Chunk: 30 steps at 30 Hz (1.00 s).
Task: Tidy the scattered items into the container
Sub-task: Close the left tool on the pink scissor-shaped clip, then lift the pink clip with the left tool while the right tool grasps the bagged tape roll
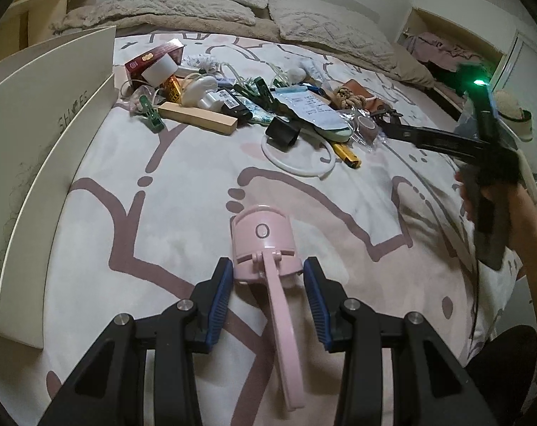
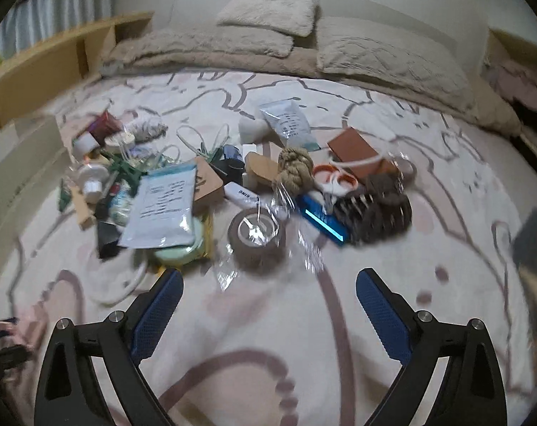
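We see the pink eyelash curler (image 1: 265,248) clamped between the blue pads of the left gripper (image 1: 268,277), above the near part of the bedspread (image 1: 183,184); its handle runs back between the fingers. The white container (image 1: 48,135) stands at the bedspread's left edge, cut off by the frame. The clutter pile (image 2: 204,191) lies mid-bed, blurred in the right wrist view, so we cannot make out the small pieces. Our right gripper (image 2: 268,305) hangs with fingers wide apart, nothing between them, over open bedspread near the tape roll (image 2: 256,238).
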Tool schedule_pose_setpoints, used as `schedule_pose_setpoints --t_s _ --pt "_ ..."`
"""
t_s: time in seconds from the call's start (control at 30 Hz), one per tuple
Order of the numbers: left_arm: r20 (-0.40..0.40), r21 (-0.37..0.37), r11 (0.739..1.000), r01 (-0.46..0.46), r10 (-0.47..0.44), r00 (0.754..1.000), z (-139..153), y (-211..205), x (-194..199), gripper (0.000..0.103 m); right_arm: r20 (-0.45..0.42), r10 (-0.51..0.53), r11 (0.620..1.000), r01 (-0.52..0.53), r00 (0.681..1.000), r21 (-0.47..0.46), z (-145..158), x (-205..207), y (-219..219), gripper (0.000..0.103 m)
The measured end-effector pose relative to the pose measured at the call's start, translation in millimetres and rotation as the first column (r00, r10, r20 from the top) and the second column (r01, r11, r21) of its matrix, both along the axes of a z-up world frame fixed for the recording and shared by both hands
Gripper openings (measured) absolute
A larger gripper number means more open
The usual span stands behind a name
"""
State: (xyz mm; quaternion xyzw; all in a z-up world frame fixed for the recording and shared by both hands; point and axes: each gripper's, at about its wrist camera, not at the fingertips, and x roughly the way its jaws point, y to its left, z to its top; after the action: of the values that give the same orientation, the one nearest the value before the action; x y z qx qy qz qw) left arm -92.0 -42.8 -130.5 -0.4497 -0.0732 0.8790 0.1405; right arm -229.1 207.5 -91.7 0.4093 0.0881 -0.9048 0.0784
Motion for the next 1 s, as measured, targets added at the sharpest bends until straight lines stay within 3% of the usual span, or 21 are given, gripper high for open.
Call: schedule_pose_setpoints --t_s 0.3,0.4,0.5,0.73,1.0 --pt "-0.016 0.021 1.000 -0.012 0.012 1.000 4.6 -10.8 -1.5 0.041 0.109 0.044 0.994 -0.054 0.993 0.097 -26.6 -37.2 -12.0 0.098" --pt "-0.011 0.028 1.000 -0.014 0.014 1.000 3.2 -12.5 -3.3 0.041 0.147 0.051 0.994 -0.065 0.988 0.091 -30.6 -46.5 -12.1 0.085" --pt "-0.018 0.027 1.000 -0.013 0.014 1.000 3.8 -12.6 -2.9 0.041 0.160 0.055 0.993 -0.071 0.986 0.093 -34.7 -53.3 -12.4 0.082" --pt "-0.035 0.031 0.999 -0.017 0.018 0.999 6.0 -15.1 -2.3 0.041 0.121 0.074 0.994 -0.083 0.990 0.073 -31.9 -45.7 -17.3 0.047" --pt "-0.054 0.048 0.998 -0.035 0.037 0.998 13.1 -21.5 -1.1 0.041 0.072 0.065 0.997 -0.062 0.995 -0.042 -16.1 -16.9 -12.4 0.045"
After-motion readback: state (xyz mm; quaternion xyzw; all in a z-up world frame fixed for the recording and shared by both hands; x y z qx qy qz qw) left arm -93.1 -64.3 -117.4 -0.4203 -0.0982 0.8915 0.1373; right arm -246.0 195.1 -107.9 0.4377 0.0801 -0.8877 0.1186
